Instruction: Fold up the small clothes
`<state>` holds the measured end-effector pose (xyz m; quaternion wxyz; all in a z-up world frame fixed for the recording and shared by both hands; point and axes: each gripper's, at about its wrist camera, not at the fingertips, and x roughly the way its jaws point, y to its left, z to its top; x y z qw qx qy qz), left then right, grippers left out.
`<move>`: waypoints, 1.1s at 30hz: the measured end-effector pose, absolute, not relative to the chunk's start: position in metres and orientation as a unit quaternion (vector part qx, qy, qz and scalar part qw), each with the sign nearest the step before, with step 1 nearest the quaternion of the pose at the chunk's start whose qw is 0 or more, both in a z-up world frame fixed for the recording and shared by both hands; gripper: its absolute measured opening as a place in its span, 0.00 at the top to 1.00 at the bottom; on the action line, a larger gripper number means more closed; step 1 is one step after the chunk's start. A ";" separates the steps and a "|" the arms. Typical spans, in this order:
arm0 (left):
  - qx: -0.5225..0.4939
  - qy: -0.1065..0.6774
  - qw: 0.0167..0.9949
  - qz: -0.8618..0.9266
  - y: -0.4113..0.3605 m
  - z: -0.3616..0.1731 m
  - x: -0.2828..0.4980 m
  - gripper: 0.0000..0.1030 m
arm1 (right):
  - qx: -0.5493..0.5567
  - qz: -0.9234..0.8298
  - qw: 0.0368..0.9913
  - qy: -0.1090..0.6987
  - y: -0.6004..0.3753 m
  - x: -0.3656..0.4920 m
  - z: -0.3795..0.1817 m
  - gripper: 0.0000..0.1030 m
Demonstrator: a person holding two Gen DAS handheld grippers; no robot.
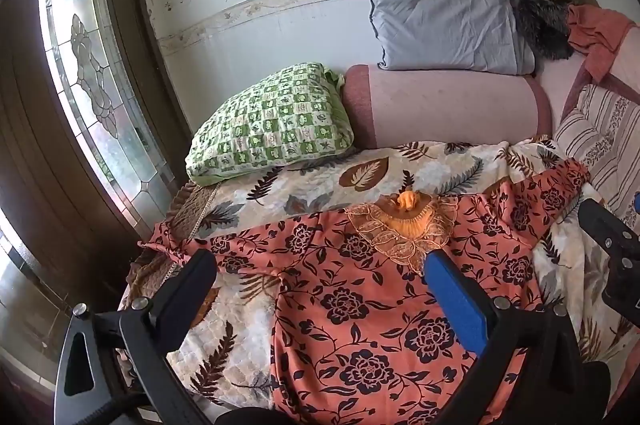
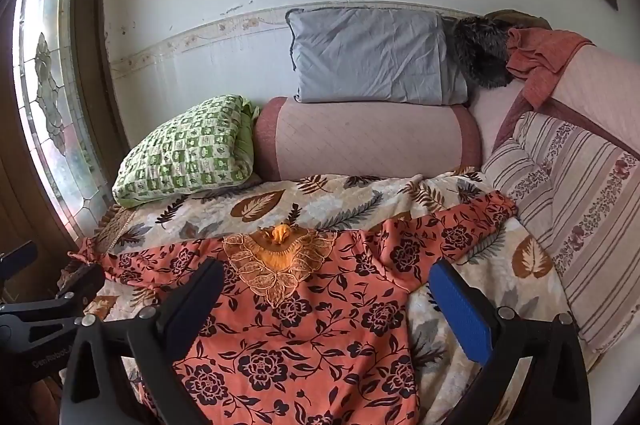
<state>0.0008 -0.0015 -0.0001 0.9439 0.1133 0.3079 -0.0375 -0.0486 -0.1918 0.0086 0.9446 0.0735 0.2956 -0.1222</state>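
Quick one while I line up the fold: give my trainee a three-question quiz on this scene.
1. True or false: the dress lies spread out with both sleeves extended.
2. Which cushion sits nearest the window?
A. grey pillow
B. green pillow
C. striped cushion
3. Fill in: both the left gripper and the right gripper are ____ and hold nothing.

Key: 1 true; 2 B; 3 open.

The orange floral dress runs off the lower edge, hem unseen.
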 end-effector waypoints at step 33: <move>0.014 0.431 0.901 -0.051 -0.066 -0.174 0.215 0.00 | 0.322 -0.153 0.863 0.357 -0.472 0.030 -0.169 0.00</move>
